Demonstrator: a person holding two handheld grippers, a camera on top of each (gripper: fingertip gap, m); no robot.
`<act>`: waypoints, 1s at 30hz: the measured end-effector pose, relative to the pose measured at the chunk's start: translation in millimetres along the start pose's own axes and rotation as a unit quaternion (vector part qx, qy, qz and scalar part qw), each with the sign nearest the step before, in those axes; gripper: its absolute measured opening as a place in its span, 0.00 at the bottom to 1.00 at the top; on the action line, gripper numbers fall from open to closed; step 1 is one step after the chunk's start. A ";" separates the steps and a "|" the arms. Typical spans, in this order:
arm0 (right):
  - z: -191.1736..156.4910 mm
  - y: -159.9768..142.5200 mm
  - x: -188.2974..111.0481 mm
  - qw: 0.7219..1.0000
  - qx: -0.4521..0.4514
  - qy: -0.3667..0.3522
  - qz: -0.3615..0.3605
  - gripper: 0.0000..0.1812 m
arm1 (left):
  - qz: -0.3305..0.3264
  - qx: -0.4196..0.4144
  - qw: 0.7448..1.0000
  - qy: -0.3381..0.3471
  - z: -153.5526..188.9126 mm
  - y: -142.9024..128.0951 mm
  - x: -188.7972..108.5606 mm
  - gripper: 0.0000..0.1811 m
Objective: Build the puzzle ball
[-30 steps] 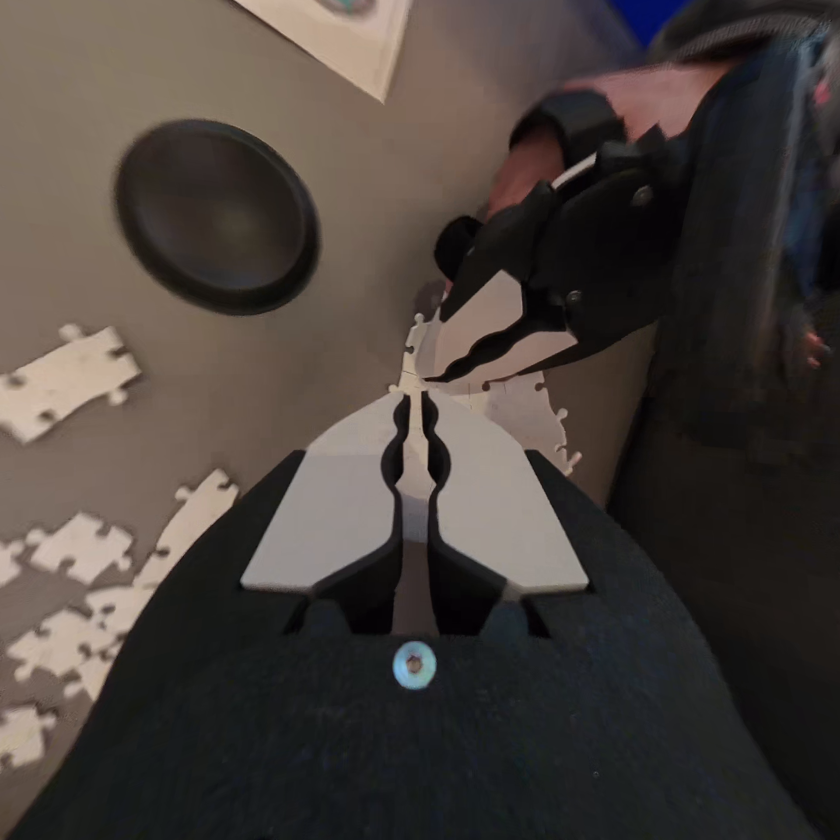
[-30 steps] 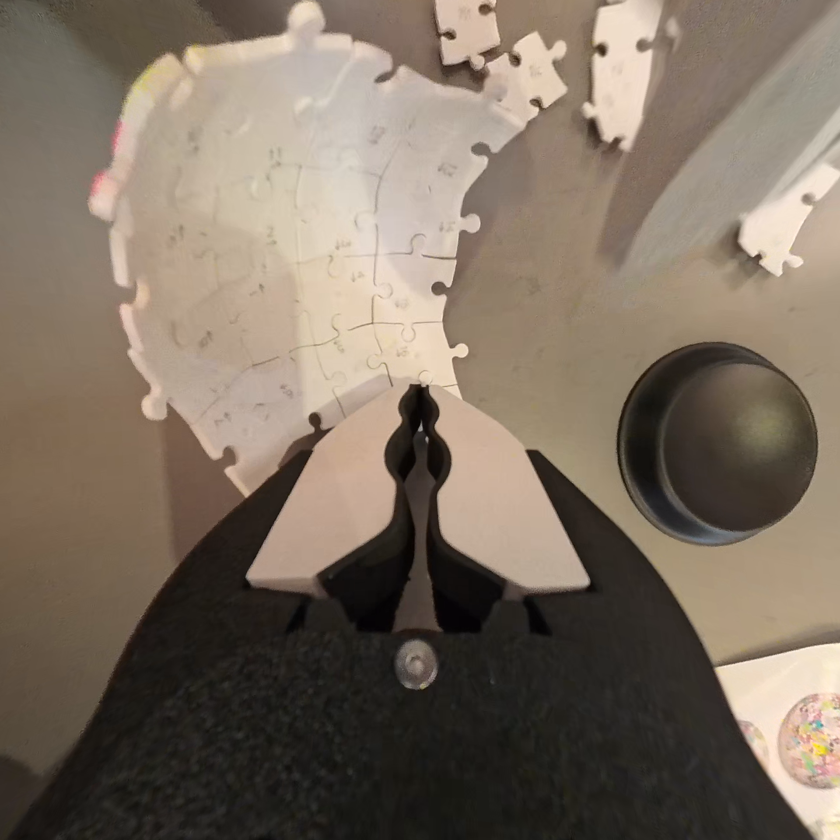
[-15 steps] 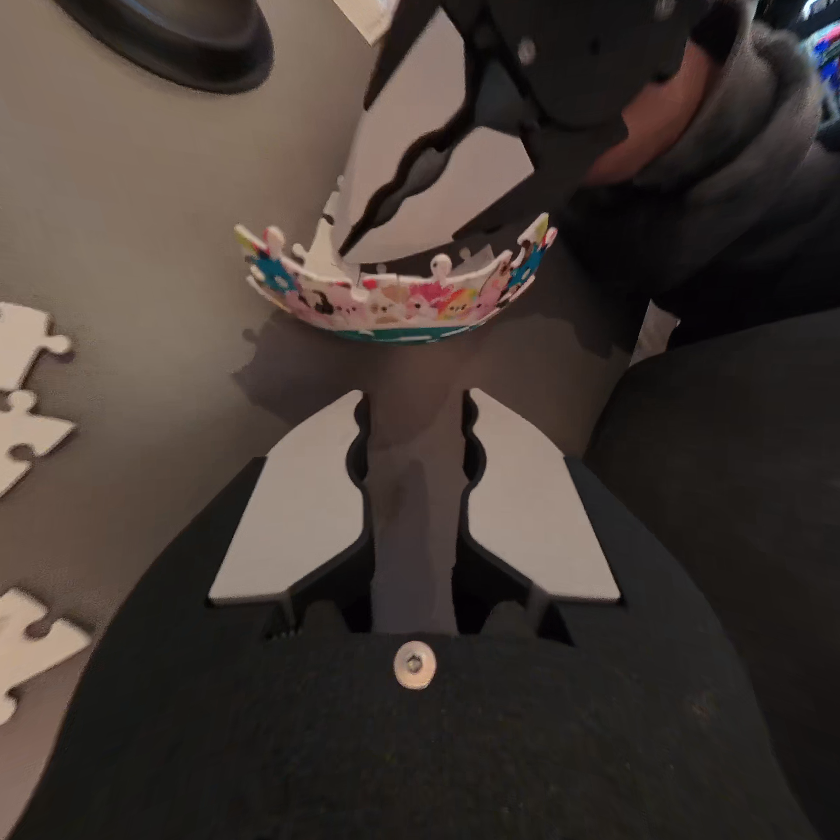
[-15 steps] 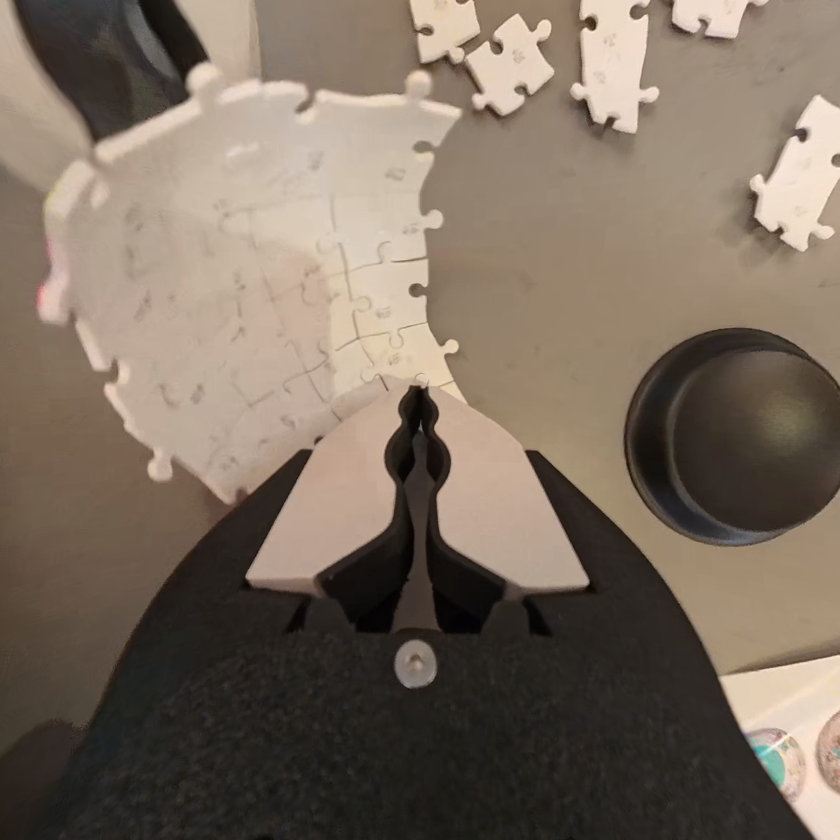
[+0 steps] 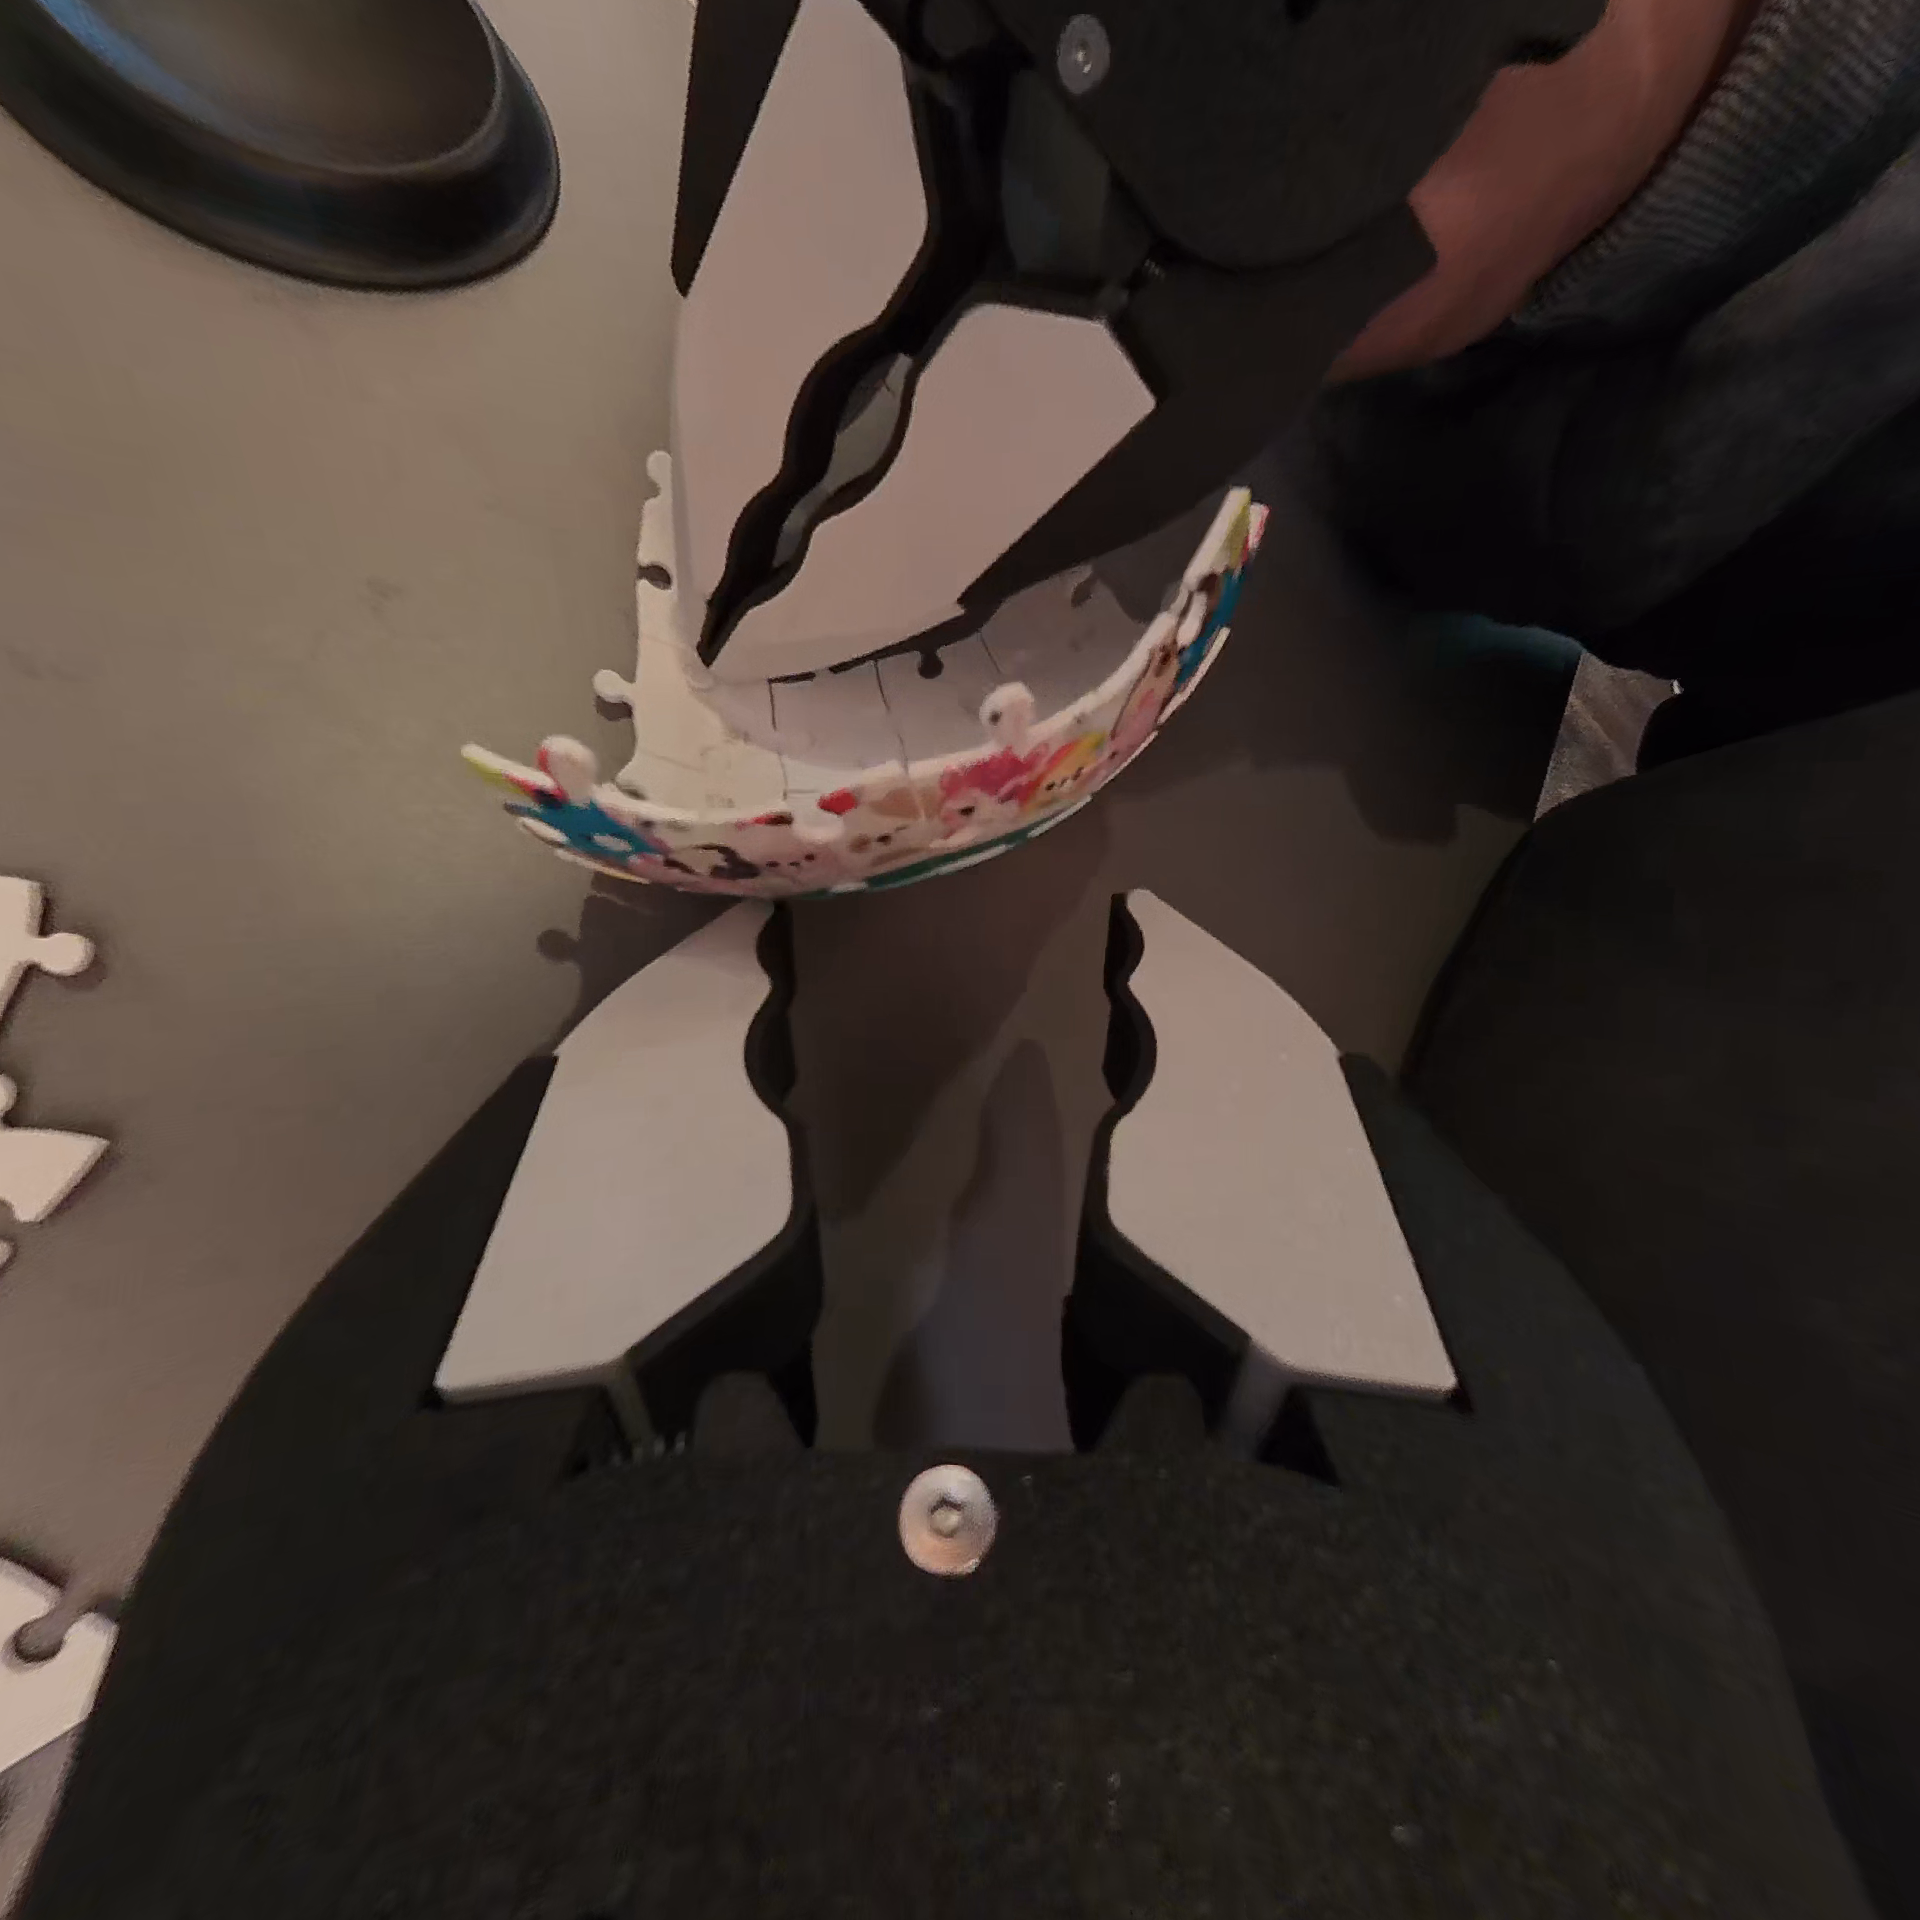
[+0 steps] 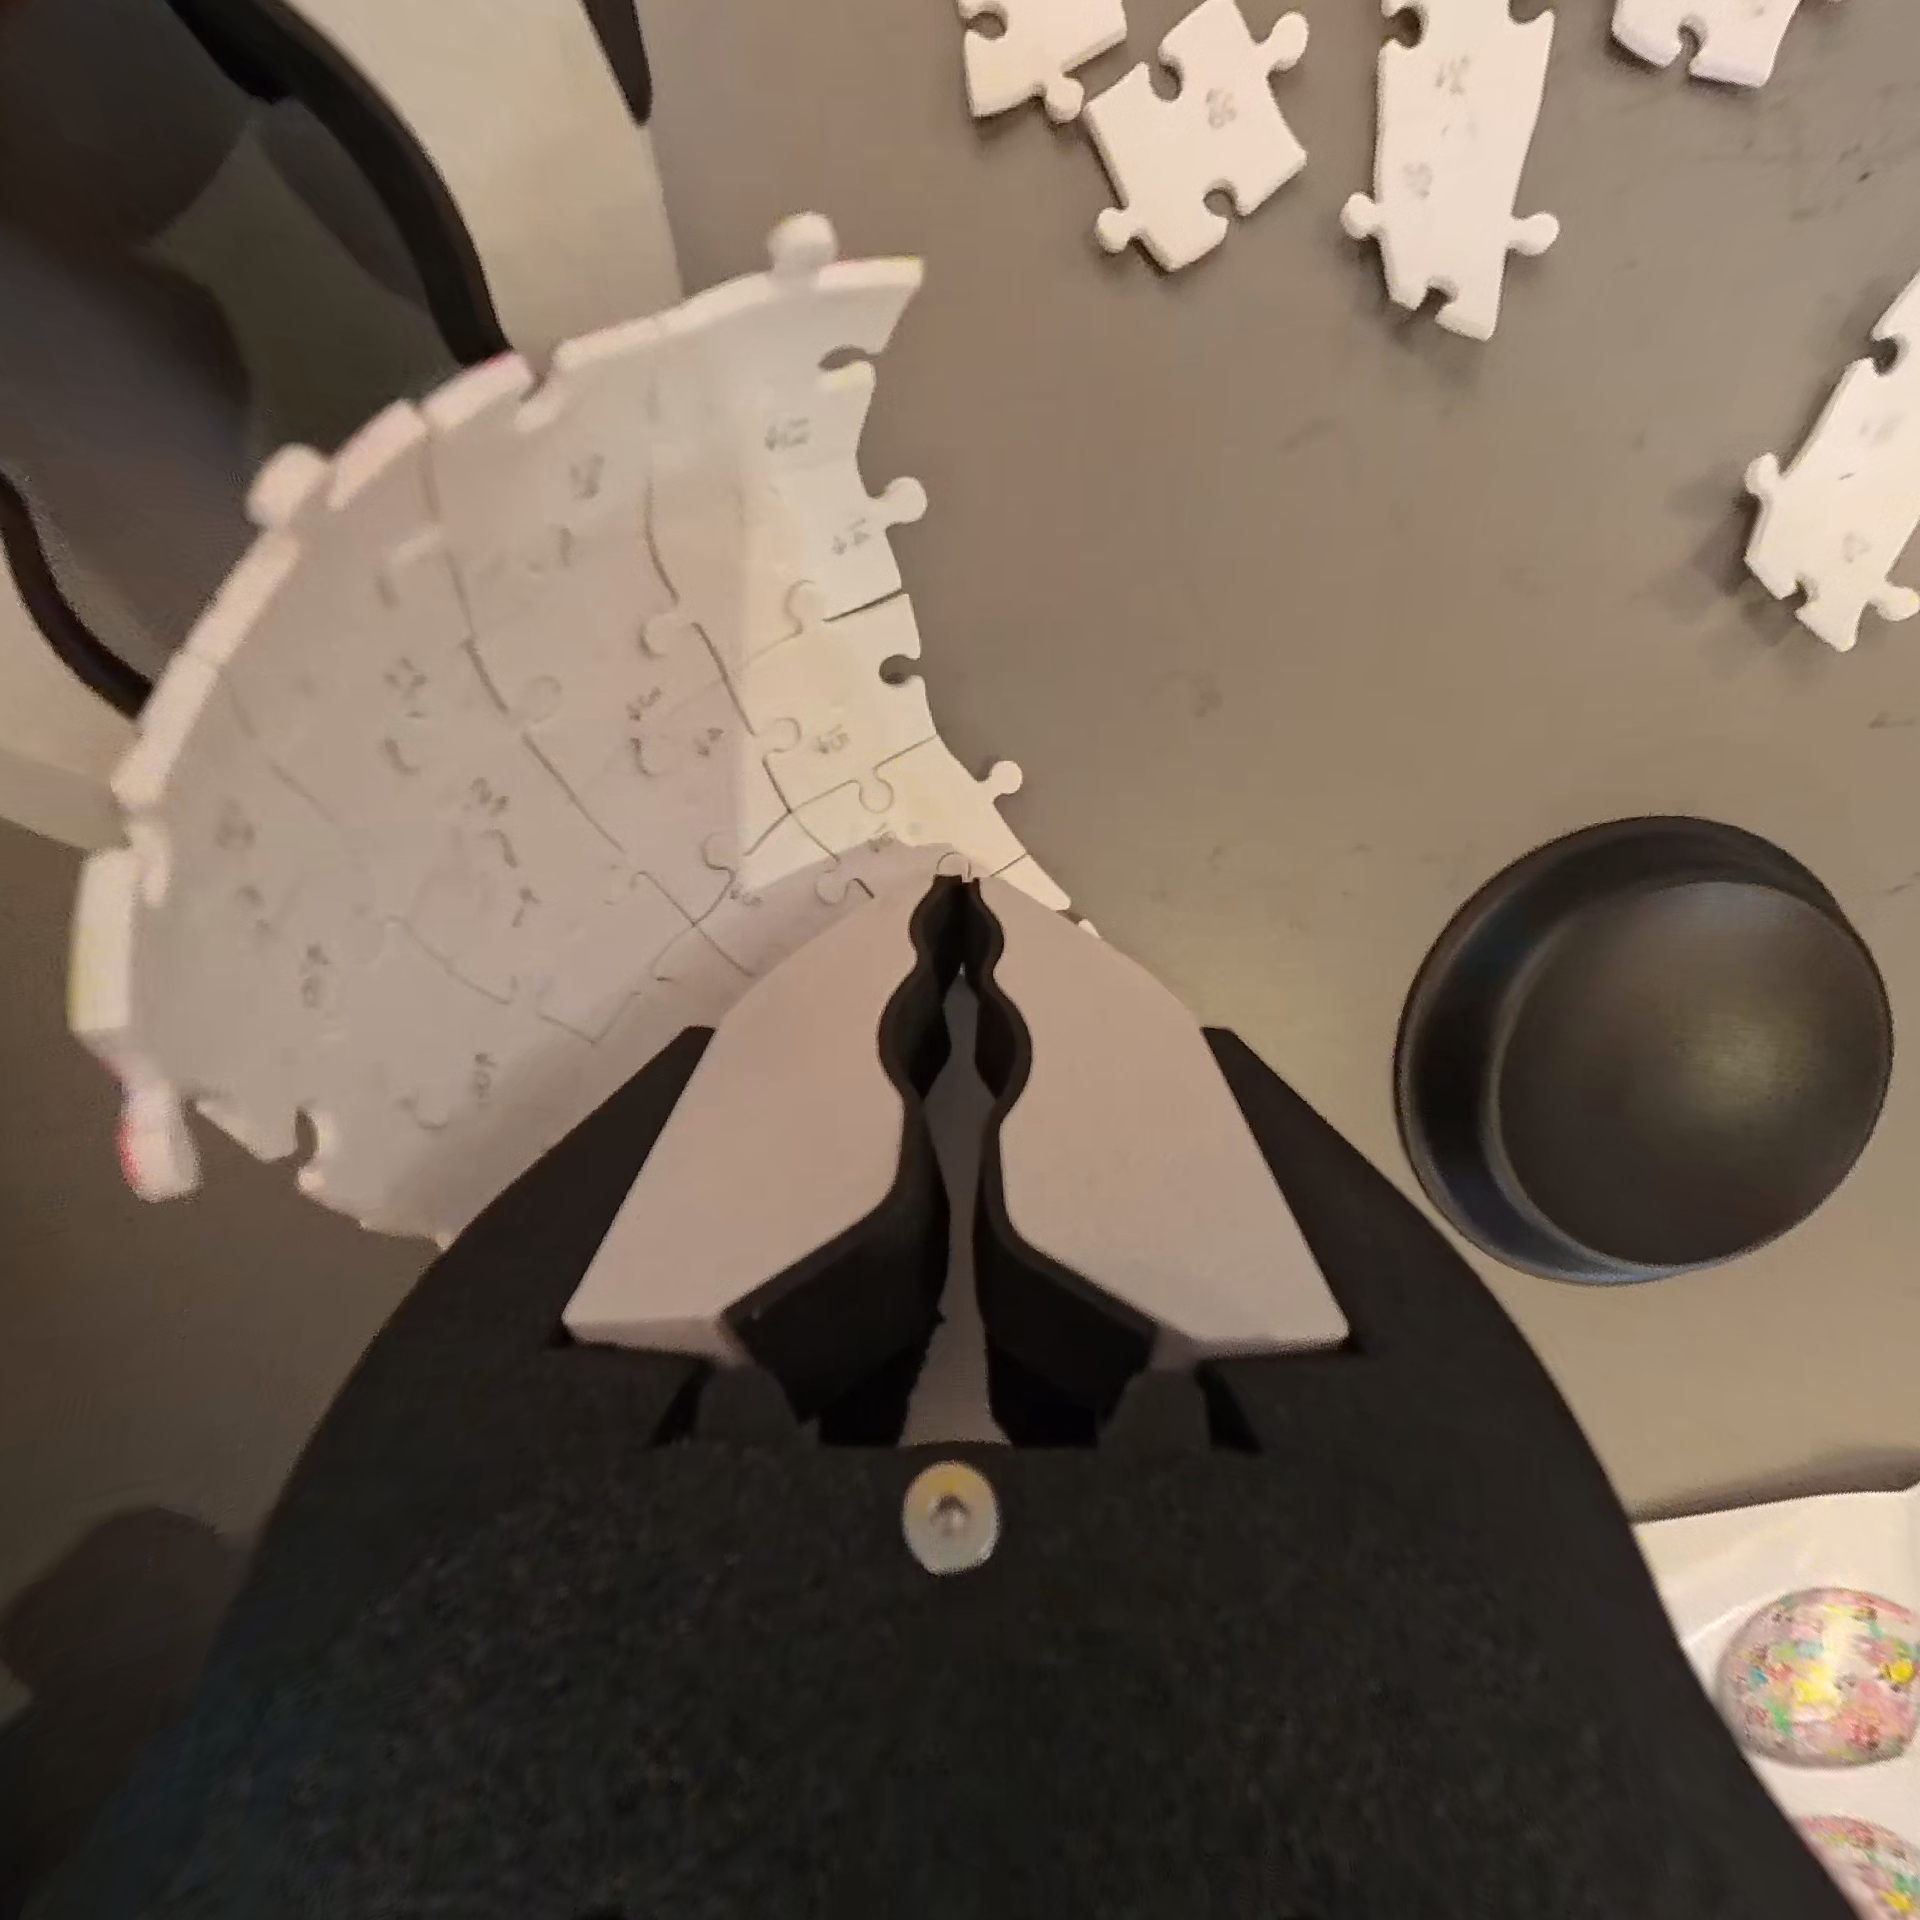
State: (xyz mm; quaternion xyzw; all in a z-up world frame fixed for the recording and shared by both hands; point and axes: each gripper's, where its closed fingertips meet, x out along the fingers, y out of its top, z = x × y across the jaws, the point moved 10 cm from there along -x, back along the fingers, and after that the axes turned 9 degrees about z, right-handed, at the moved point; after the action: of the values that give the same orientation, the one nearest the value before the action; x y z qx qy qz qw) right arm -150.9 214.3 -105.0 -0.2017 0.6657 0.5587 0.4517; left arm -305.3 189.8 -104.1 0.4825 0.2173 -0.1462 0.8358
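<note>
Two grippers noted: your right gripper [image 6: 958, 883] had its fingers pinched on the shell [image 6: 499, 748] edge, holding it above the bench [image 6: 1195, 582]. Your left gripper [image 5: 943, 914] stood just beside it, fingers wide, gripping nothing. Loose pieces [image 6: 1195, 135] lay nearby.

Half-built puzzle ball, bowl-shaped, pinched in my right tongs

The curved shell [image 6: 499, 748] shows a plain white inside and a colourful printed outside [image 5: 935, 800]; loose white pieces [image 6: 1195, 135] lie flat on the table toward one o'clock.
</note>
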 end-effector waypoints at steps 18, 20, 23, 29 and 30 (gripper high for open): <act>6.0 1.8 -5.8 0.999 0.018 0.032 0.034 0.00 | -0.025 -0.012 1.000 -0.006 -0.7 -7.6 8.9 0.31; 6.2 -0.1 -9.3 0.998 0.024 0.036 0.040 0.00 | -0.027 -0.010 1.000 -0.007 0.4 -7.6 10.2 0.31; 4.5 -3.8 -19.0 0.997 0.035 0.039 0.059 0.00 | -0.028 -0.009 1.000 -0.010 1.9 -7.5 11.8 0.31; -0.8 -23.5 -38.5 0.994 0.083 0.014 0.077 0.00 | -0.031 -0.010 0.999 -0.012 2.9 -7.7 11.7 0.31; -2.3 -25.7 -38.8 0.992 0.090 0.010 0.086 0.00 | -0.030 -0.010 0.999 -0.013 3.3 -7.4 11.3 0.31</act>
State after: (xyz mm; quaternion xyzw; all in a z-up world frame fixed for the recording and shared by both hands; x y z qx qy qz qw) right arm -112.1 195.5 -87.4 -0.1079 0.7328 0.5314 0.4111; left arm -298.2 182.9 -113.8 0.4651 0.2223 -0.1752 0.8388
